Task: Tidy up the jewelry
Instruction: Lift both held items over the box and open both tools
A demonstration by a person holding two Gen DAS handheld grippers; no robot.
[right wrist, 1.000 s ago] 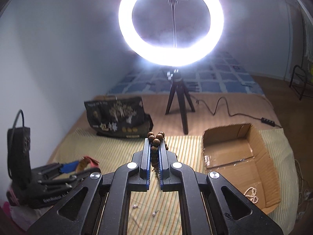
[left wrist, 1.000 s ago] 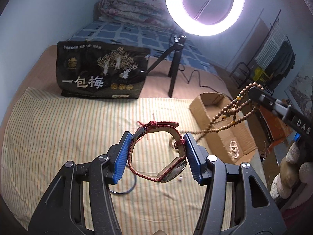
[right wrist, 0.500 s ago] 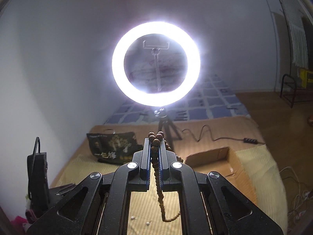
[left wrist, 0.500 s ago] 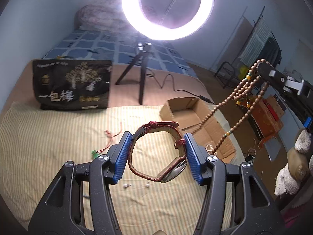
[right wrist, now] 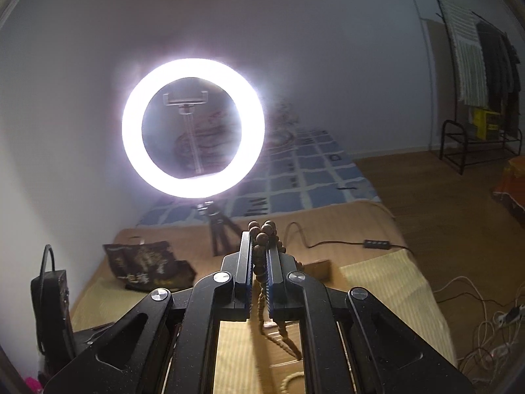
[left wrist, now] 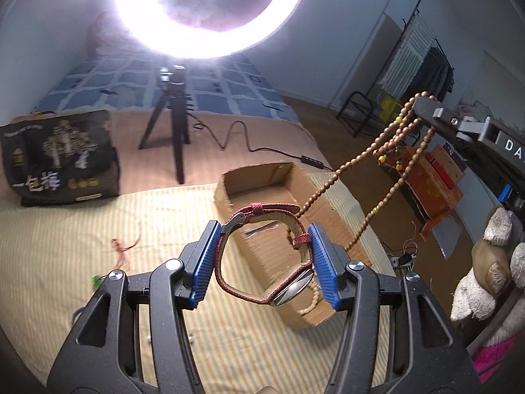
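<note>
Both tools moved over the box [left wrist: 262, 177]; my left fingers [left wrist: 210, 259] brace the stiff watch [left wrist: 288, 292], right fingers [right wrist: 274, 256] pinch limp beads [left wrist: 387, 138].

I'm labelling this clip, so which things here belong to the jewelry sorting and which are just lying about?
Part of the job:
watch, in the left tool
wooden bead necklace, in the right tool
cardboard box
pale bead bracelet in the box

Lying about:
ring light
black snack bag
red string
plush toy
</note>
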